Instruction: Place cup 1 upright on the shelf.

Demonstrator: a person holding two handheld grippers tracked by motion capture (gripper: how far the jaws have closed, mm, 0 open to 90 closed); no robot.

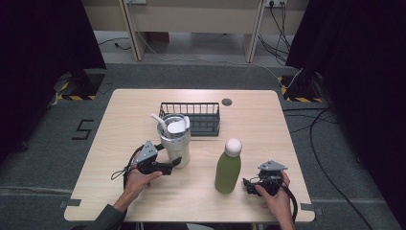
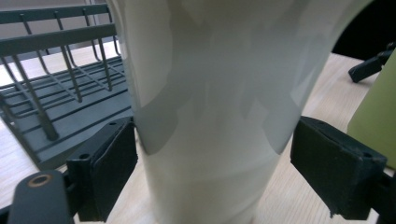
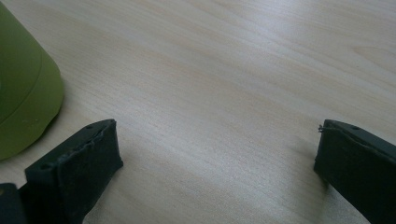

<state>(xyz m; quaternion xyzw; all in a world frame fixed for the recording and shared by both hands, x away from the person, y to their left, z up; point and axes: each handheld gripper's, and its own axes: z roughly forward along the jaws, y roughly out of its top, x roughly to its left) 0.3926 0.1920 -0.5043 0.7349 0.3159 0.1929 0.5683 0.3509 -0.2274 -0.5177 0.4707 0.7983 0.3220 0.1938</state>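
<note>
Left gripper [image 1: 176,164] fingers spread around cream steel tumbler [image 2: 210,116], mid-worktop [image 1: 143,191]. Right gripper [image 1: 249,186] fingers released near front-right corner, beside green bottle [image 1: 227,171].

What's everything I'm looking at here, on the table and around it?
Table: one, light wood, centre of the room.
Tumbler: one, white and silver with a lid and straw, left of centre, in front of the basket.
Wire basket: one, dark grey, toward the back of the table behind the tumbler.
Bottle: one, green with a white round cap, standing right of centre.
Round cap: one, grey, set in the tabletop at its back edge.
Cables: several, black, on the floor at the right.
Left claw: one, black, open, jaws either side of the tumbler's lower body.
Right claw: one, black, open, over bare tabletop right of the bottle.
</note>
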